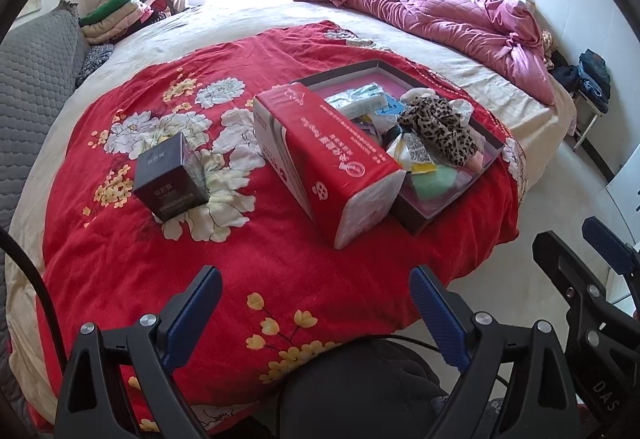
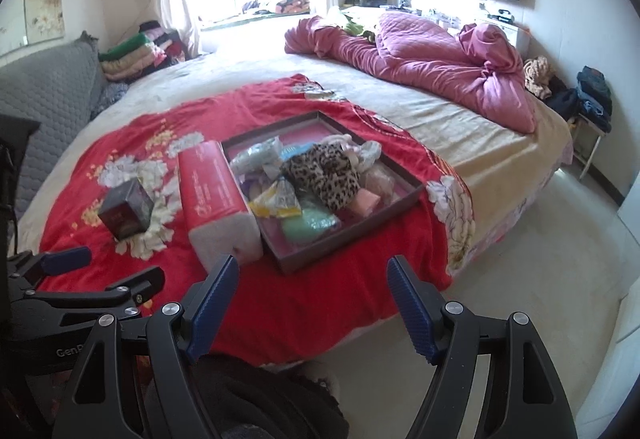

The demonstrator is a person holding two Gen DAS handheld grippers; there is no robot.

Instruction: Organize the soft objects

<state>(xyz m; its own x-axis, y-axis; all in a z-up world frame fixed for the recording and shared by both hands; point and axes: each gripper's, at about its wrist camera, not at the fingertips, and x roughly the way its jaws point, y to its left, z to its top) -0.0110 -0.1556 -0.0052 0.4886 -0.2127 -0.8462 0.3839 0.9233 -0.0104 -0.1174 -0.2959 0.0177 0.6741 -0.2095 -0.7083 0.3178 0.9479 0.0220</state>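
Both grippers hang above the near edge of the bed (image 1: 280, 11), each pointing downward toward a red floral blanket (image 1: 260, 259). The left gripper (image 1: 316, 273) has its fingers spread wide with nothing between them. The right gripper (image 2: 310, 263) is likewise wide open and empty.

A shallow dark tray (image 2: 352, 229) with a pink lining rests on the blanket. It holds the soft objects: a leopard-print cloth (image 2: 328, 175) piled near the centre, a pale green item (image 2: 308, 227) at the near side, and several wrapped packets (their contents cannot be read at this resolution). A red tissue pack (image 1: 320, 159) lies against the tray's left wall, touching it. A small dark box (image 1: 170, 179) stands upright on the blanket, well apart to the left. A crumpled pink quilt (image 2: 432, 67) lies at the far side of the bed.
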